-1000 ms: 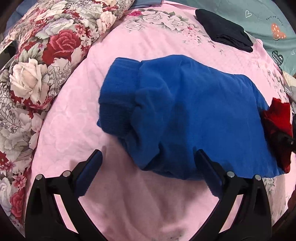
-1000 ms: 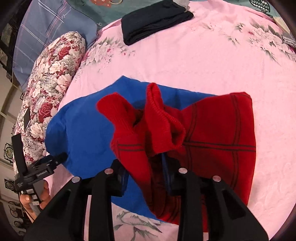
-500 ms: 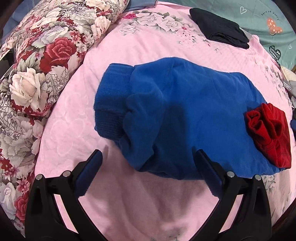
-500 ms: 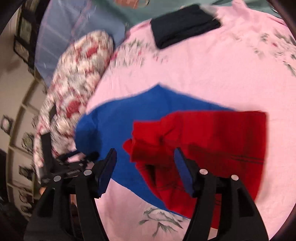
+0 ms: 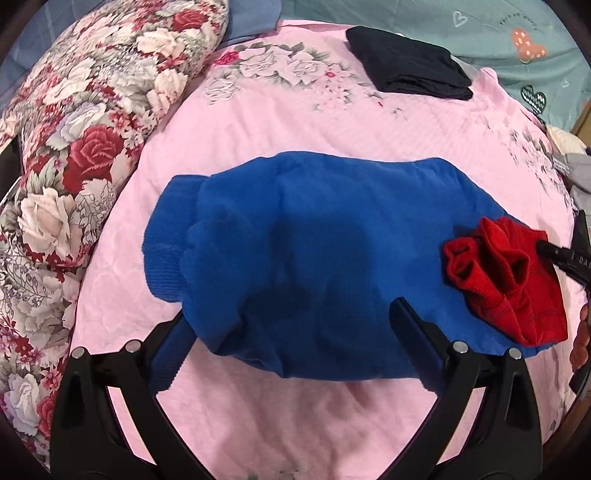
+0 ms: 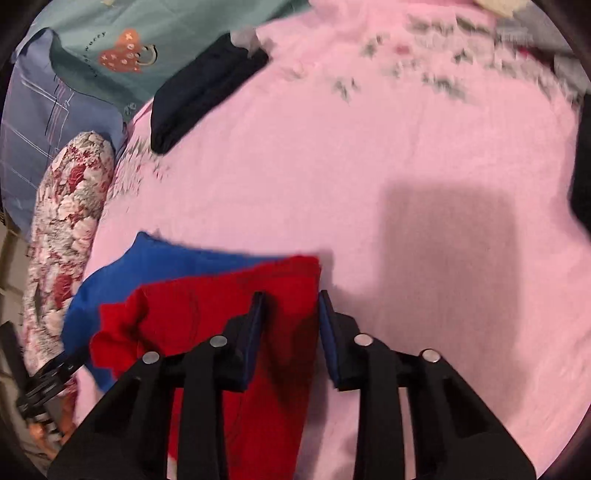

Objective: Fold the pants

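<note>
While closing, red pants [image 6: 207, 310] between right jaws

My right gripper [image 6: 290, 325] reaches over a pink quilted bedspread [image 6: 369, 166] printed with faint flowers along its far edge. My two black fingers with blue pads [image 6: 255, 332] are closing; the red knit fabric [image 6: 207, 306] lies beneath and between them, its right edge near my right-hand finger, and the pads are not pressing it. The red cloth lies on a blue fleece garment [image 6: 166, 258] spread to the left. Farther off sits a folded black garment [image 6: 199, 92]. A rose-patterned bolster pillow [image 6: 70, 206] runs along the left side, with a blue-grey checked pillow [image 6: 44, 110] and a teal sheet [image 6: 147, 33] behind. My other black gripper [image 6: 48, 376] shows at lower left. The picture is blurred.
</note>
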